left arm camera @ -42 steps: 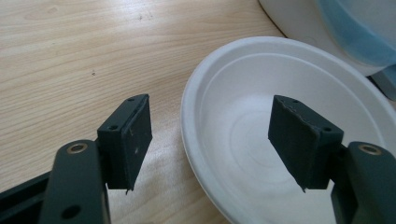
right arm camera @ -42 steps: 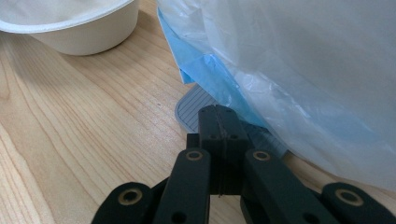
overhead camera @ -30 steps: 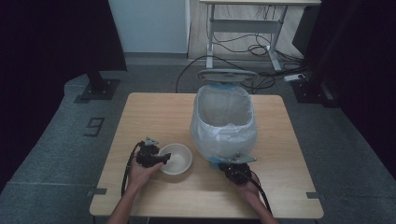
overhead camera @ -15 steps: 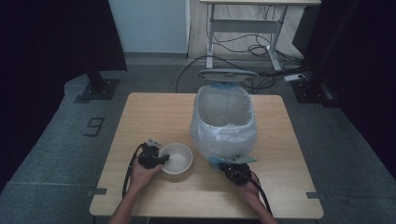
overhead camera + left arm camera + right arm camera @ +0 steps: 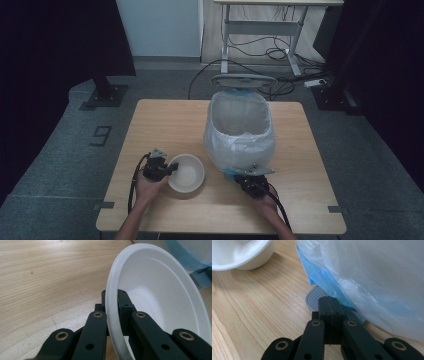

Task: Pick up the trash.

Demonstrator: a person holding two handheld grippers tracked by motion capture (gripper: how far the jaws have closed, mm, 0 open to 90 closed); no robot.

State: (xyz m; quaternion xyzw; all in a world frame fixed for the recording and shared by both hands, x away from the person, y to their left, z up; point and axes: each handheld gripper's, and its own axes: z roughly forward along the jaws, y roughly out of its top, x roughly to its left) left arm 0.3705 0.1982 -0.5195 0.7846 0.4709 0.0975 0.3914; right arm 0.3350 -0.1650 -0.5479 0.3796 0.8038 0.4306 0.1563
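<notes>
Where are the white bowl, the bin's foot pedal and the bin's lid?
white bowl (image 5: 186, 173): high view, on its inside bottom.
foot pedal (image 5: 313, 299): right gripper view, on its ribbed grey top.
lid (image 5: 243, 80): high view, on the raised lid's face.

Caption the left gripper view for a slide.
Left gripper clamps the white bowl's rim above the table.

One white bowl (image 5: 186, 173), one bag-lined bin (image 5: 240, 131), one wooden table (image 5: 165, 120) — and two tongs.
</notes>
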